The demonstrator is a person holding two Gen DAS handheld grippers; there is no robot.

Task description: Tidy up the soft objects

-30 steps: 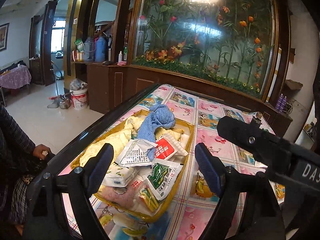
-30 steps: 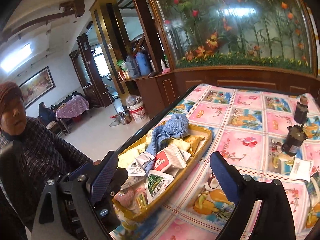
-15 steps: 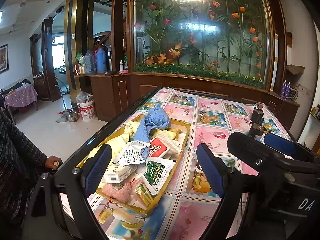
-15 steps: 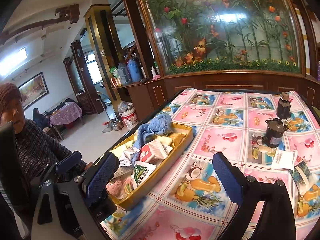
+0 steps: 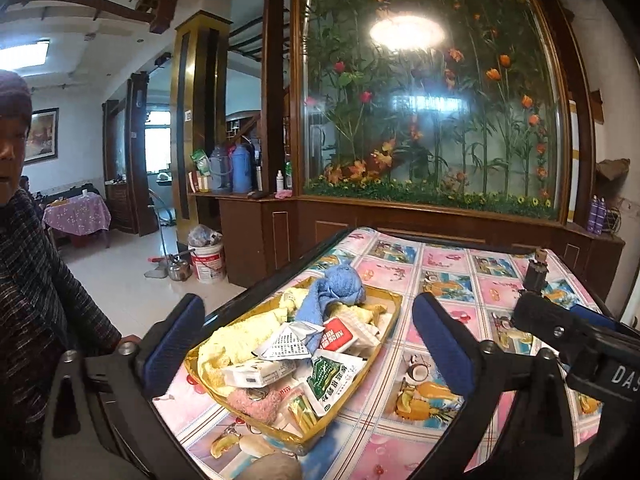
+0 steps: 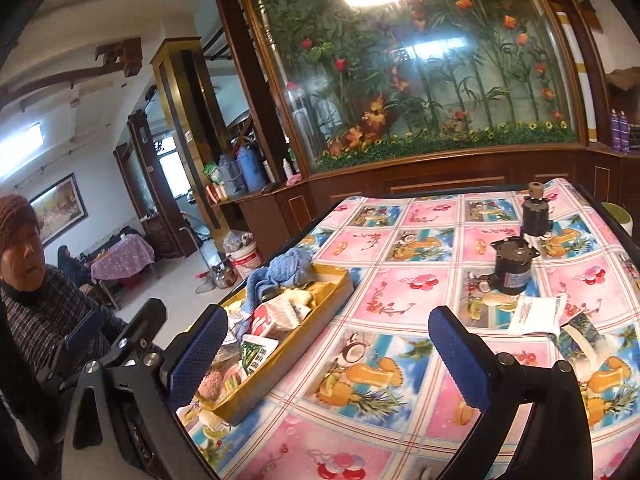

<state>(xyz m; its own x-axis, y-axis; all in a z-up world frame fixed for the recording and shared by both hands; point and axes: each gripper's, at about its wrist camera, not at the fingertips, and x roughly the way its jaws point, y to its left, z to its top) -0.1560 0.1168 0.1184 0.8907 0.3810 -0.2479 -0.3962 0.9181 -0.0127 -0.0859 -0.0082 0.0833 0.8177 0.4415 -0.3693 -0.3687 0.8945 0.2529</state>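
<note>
Crumpled blue terry towel (image 5: pixel 338 292), heaped at the far end of the shallow golden tray (image 5: pixel 394 308), looks light and limp, best pinched at its bunched crest; both grippers' jaws hang released.

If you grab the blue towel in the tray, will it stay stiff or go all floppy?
Probably floppy: the blue towel lies bunched and draped over the packets in the gold tray, so it would likely sag and trail. It looks light and fluffy, so the pads should grip it without slipping. A hanging end might drag a loose packet along.
</note>
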